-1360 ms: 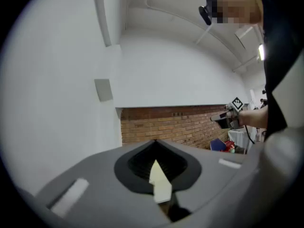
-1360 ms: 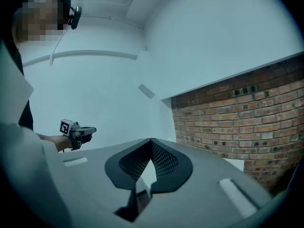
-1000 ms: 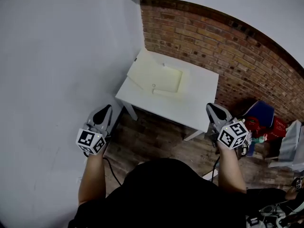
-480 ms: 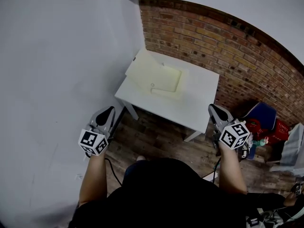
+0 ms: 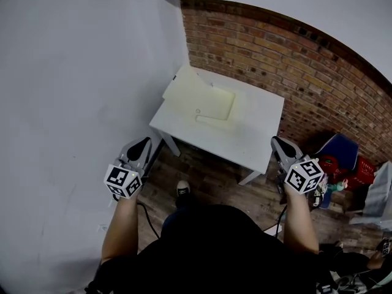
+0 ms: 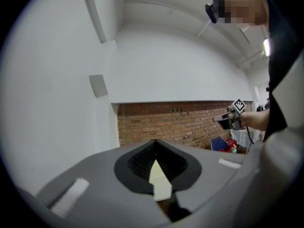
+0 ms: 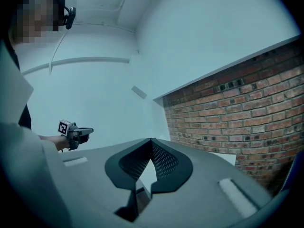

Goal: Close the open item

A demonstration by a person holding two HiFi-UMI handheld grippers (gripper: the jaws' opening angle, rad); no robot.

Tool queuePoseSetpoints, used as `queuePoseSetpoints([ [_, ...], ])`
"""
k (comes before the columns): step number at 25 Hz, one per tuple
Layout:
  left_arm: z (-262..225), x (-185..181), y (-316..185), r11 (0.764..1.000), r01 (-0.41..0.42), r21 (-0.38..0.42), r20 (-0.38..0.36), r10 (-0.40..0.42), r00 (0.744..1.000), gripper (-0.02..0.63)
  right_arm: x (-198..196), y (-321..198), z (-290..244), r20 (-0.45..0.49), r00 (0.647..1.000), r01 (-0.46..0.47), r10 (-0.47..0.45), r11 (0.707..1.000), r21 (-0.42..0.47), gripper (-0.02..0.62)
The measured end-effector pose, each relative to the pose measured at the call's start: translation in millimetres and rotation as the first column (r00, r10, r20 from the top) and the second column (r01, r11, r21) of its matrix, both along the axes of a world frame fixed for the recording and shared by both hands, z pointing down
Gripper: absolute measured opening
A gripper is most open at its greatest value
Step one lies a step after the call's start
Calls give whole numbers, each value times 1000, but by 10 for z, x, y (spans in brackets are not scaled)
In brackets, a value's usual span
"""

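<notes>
No readable words, brand names or numbers anywhere. Only coded signs: black-and-white square patterns on the left marker cube (image 5: 122,181), lower left of the head view, behind the left gripper (image 5: 139,146), and on the right marker cube (image 5: 304,175), lower right, behind the right gripper (image 5: 280,144). Same kind of pattern, tiny, at the right edge of the left gripper view on the right marker cube, and at middle left of the right gripper view on the left marker cube. Not decipherable as letters or digits.
</notes>
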State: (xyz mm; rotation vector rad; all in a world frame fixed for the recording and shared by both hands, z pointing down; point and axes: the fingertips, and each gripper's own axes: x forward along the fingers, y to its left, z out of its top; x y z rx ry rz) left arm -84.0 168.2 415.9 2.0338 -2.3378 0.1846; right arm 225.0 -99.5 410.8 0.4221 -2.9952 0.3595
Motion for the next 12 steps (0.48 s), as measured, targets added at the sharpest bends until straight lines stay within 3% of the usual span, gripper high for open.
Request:
queuePoseSetpoints([
  [4, 62, -79, -55, 1000, -10, -28, 0, 10, 1000, 3, 37, -100, 60, -8, 998, -54, 54, 998, -22, 2],
  [12, 20, -106, -260, 999, -44, 4, -17, 44, 999, 3, 136, -214, 96, -72, 991, -115, 115, 993, 5, 2],
])
